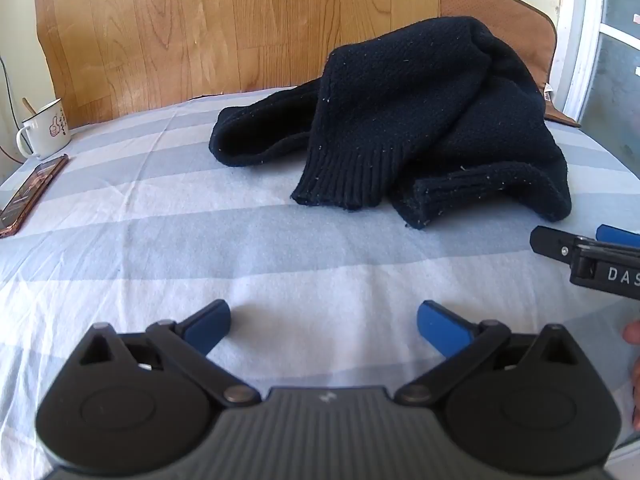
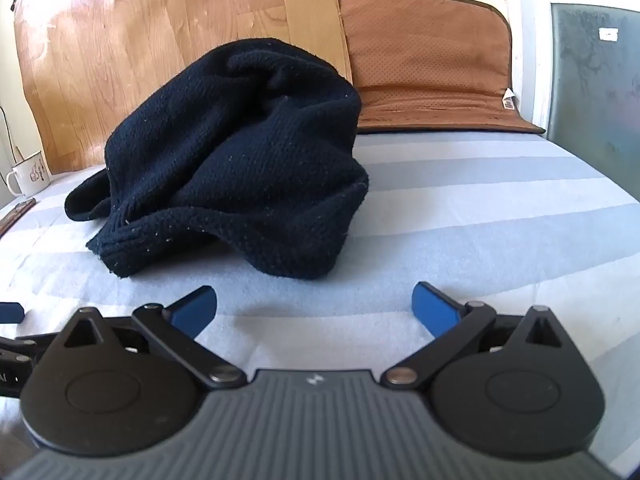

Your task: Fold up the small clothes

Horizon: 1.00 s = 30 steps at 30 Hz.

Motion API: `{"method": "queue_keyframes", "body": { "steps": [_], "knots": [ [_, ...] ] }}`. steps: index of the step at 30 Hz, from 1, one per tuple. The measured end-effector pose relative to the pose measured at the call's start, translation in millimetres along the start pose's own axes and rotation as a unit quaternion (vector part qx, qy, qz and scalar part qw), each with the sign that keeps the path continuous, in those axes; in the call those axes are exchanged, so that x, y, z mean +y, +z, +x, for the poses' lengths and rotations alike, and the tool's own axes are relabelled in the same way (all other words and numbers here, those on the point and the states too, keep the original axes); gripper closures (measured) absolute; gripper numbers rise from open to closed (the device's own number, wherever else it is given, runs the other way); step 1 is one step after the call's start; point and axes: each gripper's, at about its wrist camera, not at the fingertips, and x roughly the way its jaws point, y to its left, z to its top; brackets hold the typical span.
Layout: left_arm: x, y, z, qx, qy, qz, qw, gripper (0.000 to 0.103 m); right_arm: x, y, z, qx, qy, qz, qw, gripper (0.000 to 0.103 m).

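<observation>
Left gripper point(image 1: 324, 318): held low over the striped sheet, tilted downward, its two blue fingers spread wide with nothing between them, only bare cloth under the gap.
Right gripper point(image 2: 314, 308): held the same way, tilted down, blue fingers wide apart and empty; in the left wrist view its black body and one blue fingertip poke in from the right edge, beside the left gripper.
Sweater point(image 1: 404, 120): a dark navy knitted piece, lying in a crumpled heap on the sheet, ahead of both grippers and apart from them. Neither gripper touches it.
Sweater, shape: one ribbed cuff hangs toward the near side, another ribbed edge curls beside it, and a sleeve or fold stretches out to the left. The top of the heap stands up in a rounded hump. Pale lint flecks the knit.
Sheet point(image 1: 200, 240): blue and white wide stripes, a little creased, covering the flat surface under everything.
Mug point(image 1: 44, 130): white enamel with a small drawing, a stick standing in it, at the far left edge of the sheet.
Phone point(image 1: 30, 196): lies flat just in front of the mug, its screen up.
Wooden board point(image 1: 180, 20): leans upright behind the surface.
Brown mat point(image 2: 428, 60): perforated, propped against the wall behind the sweater, to the right of the board.
Hand point(image 1: 634, 336): a bit of finger shows at the right edge of the left wrist view.
</observation>
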Motion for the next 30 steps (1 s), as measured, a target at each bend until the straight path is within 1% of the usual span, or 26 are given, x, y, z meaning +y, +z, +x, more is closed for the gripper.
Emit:
{"method": "queue_keyframes", "body": {
  "steps": [7,10,11,12,15,17,18,21,23,25,27,28,29,30],
  "knots": [
    [1.6,0.1,-3.4,-0.002,-0.013,0.012,0.9998,0.000,-8.1,-5.7,-9.0,-0.013,0.015,0.022,1.000,0.000],
    [7.7,-2.3,-6.8,-0.008,-0.038,0.028,0.9989,0.000,-12.1,-4.8,-18.9,-0.038,0.018,0.030,0.999,0.001],
    [12.7,-3.8,-9.0,-0.015,-0.051,0.030,0.9981,0.000,-12.4,-2.1,-22.6,-0.048,0.018,0.029,0.998,0.009],
    [17.7,-5.2,-10.9,-0.022,-0.060,0.030,0.9975,0.000,-13.3,1.7,-27.1,-0.059,0.021,0.027,0.998,0.019],
    [39.1,-10.8,-20.9,-0.063,-0.059,0.020,0.9961,0.000,-10.4,23.6,-36.7,-0.089,0.040,0.019,0.995,0.035],
    [52.3,-10.7,-27.6,-0.081,-0.049,0.018,0.9953,0.000,-2.4,39.1,-39.9,-0.106,0.060,0.001,0.993,0.037],
    [59.4,-10.2,-31.1,-0.090,-0.051,0.017,0.9945,0.001,4.5,47.5,-38.7,-0.112,0.071,-0.012,0.991,0.037],
    [78.0,-7.0,-41.2,-0.111,-0.062,0.012,0.9918,0.001,25.9,66.8,-22.9,-0.106,0.082,-0.049,0.990,0.037],
    [90.3,-5.6,-46.3,-0.119,-0.069,0.005,0.9905,0.001,36.4,76.8,-8.2,-0.094,0.096,-0.056,0.989,0.037],
    [101.3,-1.6,-47.2,-0.122,-0.079,-0.009,0.9893,0.001,42.9,83.8,9.6,-0.076,0.105,-0.062,0.990,0.037],
    [112.9,2.8,-46.0,-0.118,-0.090,-0.031,0.9884,0.001,52.6,89.1,29.1,-0.062,0.099,-0.066,0.991,0.037],
    [119.2,4.0,-44.3,-0.114,-0.096,-0.041,0.9880,0.001,53.6,90.9,35.4,-0.059,0.100,-0.064,0.991,0.039],
    [124.6,5.4,-43.4,-0.111,-0.102,-0.052,0.9872,0.001,54.7,93.4,43.5,-0.054,0.100,-0.060,0.992,0.051],
    [130.0,7.1,-42.3,-0.108,-0.108,-0.063,0.9863,0.001,56.4,95.7,49.6,-0.046,0.099,-0.057,0.992,0.068]
  ]
}}
